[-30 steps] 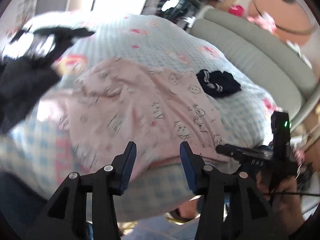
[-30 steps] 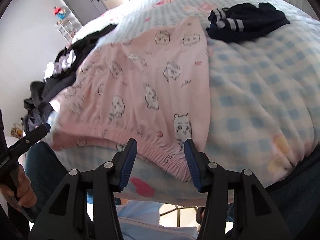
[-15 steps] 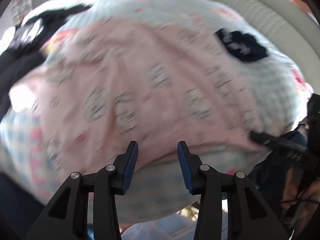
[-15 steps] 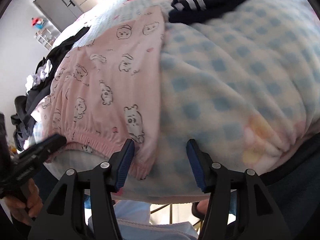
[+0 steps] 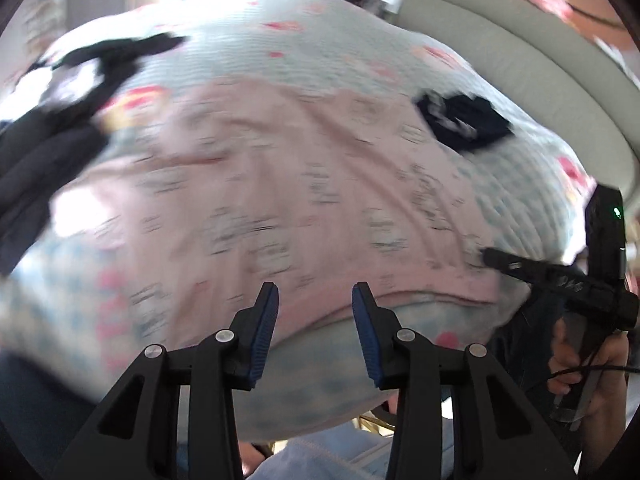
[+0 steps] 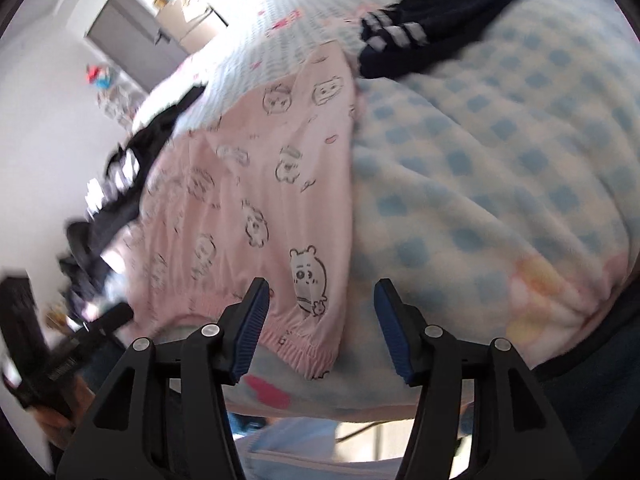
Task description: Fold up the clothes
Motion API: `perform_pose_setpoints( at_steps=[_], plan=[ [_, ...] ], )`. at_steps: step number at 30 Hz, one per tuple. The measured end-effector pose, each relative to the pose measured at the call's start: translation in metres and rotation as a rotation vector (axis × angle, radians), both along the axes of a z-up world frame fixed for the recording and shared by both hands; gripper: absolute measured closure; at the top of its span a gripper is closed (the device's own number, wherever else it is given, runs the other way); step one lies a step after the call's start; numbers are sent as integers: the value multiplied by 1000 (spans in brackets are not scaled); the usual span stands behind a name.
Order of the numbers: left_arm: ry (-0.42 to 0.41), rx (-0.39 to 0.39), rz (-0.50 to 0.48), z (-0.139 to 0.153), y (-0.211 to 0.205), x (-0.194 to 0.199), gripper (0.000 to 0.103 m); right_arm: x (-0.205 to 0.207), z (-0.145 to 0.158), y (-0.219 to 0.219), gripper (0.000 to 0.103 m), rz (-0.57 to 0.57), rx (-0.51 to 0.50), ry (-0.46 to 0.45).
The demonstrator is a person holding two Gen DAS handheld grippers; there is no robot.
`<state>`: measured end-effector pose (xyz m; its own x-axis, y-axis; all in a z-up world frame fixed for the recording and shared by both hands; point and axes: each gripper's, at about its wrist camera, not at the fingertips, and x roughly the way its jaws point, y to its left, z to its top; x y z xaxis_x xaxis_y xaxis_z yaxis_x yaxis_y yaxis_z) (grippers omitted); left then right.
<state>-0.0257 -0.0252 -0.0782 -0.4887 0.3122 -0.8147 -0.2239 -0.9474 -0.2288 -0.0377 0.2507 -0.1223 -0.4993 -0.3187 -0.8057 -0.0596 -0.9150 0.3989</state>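
A pink garment printed with small cartoon bears [image 5: 304, 200] [image 6: 248, 208] lies spread flat on a blue-and-white checked blanket [image 5: 352, 52] [image 6: 500, 184]. Its elastic hem runs along the near edge of the bed. My left gripper [image 5: 315, 300] stands open just in front of that hem, near the middle, with nothing between its fingers. My right gripper [image 6: 322, 296] is open at the hem's right corner, the bear print just ahead of it, holding nothing. Each gripper shows in the other's view, the right gripper [image 5: 500, 260] at the hem's far right, held by a hand.
A folded dark navy garment with white stripes [image 5: 464, 120] [image 6: 432, 40] rests on the blanket beyond the pink one. A heap of dark clothes [image 5: 48, 128] [image 6: 120, 184] lies at the left. A grey padded headboard [image 5: 520, 72] curves along the right.
The left gripper has swung and the view is blurred, staying at the hem. The right gripper has shifted back left, so the hem corner now lies between its fingers. Both stay open.
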Motion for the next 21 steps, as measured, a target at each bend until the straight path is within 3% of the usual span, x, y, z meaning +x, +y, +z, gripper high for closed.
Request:
perform_pose_setpoints(
  at_steps=[3, 5, 8, 9, 10, 12, 15, 21],
  plan=[
    [-17, -80, -115, -12, 37, -14, 61, -1, -6, -11, 46, 32, 25, -29],
    [-60, -171, -146, -27, 53, -20, 60, -1, -9, -17, 46, 47, 63, -38],
    [-68, -223, -165, -41, 65, -26, 60, -1, -8, -20, 46, 39, 98, -38],
    [-59, -220, -165, -40, 65, -27, 63, -1, -6, -20, 46, 30, 109, -30],
    [-50, -216, -164, -38, 65, -27, 80, 1, -2, -20, 46, 20, 119, -15],
    [-25, -190, -154, -31, 60, -24, 88, 6, 11, -18, 46, 8, 118, 45],
    [-25, -165, -150, -29, 55, -19, 92, 3, 16, -20, 45, 8, 137, 67],
    [-60, -126, -151, -34, 47, -9, 92, -1, -21, -29, 45, 38, 169, -46]
  ],
)
